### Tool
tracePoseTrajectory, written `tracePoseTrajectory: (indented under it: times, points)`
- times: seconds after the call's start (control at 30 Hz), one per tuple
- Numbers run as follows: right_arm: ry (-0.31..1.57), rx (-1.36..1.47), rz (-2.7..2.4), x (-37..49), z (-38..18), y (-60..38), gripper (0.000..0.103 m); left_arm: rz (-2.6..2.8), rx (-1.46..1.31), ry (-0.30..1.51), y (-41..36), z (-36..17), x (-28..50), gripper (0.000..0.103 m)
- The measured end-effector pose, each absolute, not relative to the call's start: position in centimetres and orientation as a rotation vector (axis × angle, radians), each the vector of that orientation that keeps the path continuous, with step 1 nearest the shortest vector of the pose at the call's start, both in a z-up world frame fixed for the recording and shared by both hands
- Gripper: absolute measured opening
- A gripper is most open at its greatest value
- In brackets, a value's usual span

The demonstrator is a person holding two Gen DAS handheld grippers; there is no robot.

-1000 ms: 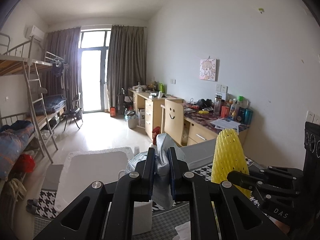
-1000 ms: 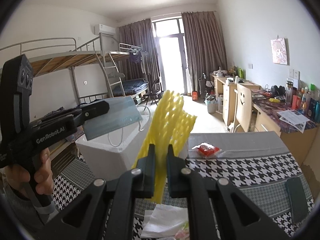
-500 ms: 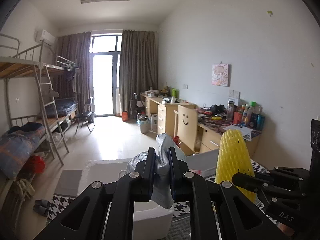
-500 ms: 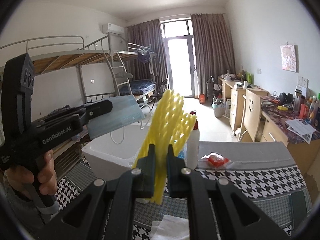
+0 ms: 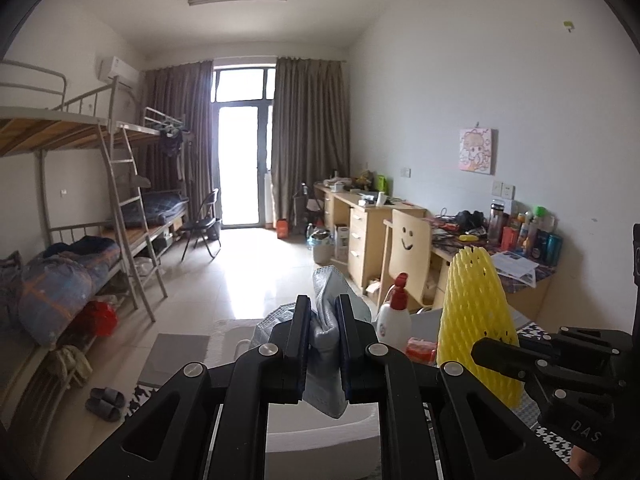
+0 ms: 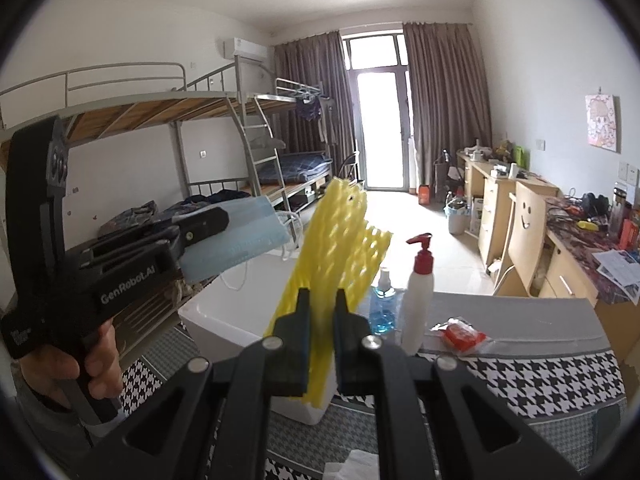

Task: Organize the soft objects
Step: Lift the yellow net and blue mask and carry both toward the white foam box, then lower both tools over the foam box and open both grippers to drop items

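Note:
My left gripper is shut on a light blue face mask, held up in the air; the mask also shows in the right wrist view. My right gripper is shut on a yellow foam net sleeve, held upright; it also shows in the left wrist view. A white foam box stands open on the houndstooth table, below and between the two grippers.
A white pump bottle with a red top, a blue liquid bottle and a red packet stand behind the box. White tissue lies at the table's near edge. Bunk beds are left, desks right.
Both grippers have risen with their loads. The views have tilted up, so the box and table sit lower and the bottles have come into view.

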State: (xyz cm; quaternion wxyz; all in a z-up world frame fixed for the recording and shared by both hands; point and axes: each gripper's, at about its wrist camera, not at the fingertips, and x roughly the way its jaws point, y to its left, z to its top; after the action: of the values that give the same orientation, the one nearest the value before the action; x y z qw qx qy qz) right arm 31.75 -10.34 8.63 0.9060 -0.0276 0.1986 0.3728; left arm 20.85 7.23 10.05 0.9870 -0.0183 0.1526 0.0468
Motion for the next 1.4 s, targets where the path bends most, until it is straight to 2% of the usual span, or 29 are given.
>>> tracePoseTrajectory:
  times: [1.0, 1.07, 1.17, 1.27, 1.3, 1.33, 1.4]
  points:
    - [0.467, -0.118, 0.808, 33.9, 8.3, -5.4, 0.012, 0.142, -0.062, 0.434, 11.2, 7.2, 24.4, 0.015]
    - [0.471, -0.118, 0.805, 34.1, 8.4, -5.3, 0.012, 0.131, -0.065, 0.444, 11.4, 7.1, 24.7, 0.020]
    - [0.472, -0.120, 0.802, 34.1, 8.4, -5.2, 0.012, 0.122, -0.070, 0.461, 11.7, 6.8, 25.1, 0.035]
    - [0.476, -0.120, 0.800, 34.1, 8.4, -5.2, 0.012, 0.150, -0.083, 0.450, 12.3, 6.8, 24.8, 0.066]
    - [0.476, -0.120, 0.797, 34.1, 8.4, -5.1, 0.012, 0.160, -0.084, 0.443, 12.4, 6.9, 24.7, 0.082]
    - [0.477, -0.119, 0.796, 34.0, 8.4, -5.1, 0.012, 0.175, -0.086, 0.429, 12.6, 7.0, 24.4, 0.090]
    - [0.479, -0.118, 0.794, 34.1, 8.4, -5.0, 0.012, 0.196, -0.095, 0.409, 12.9, 7.3, 23.9, 0.095]
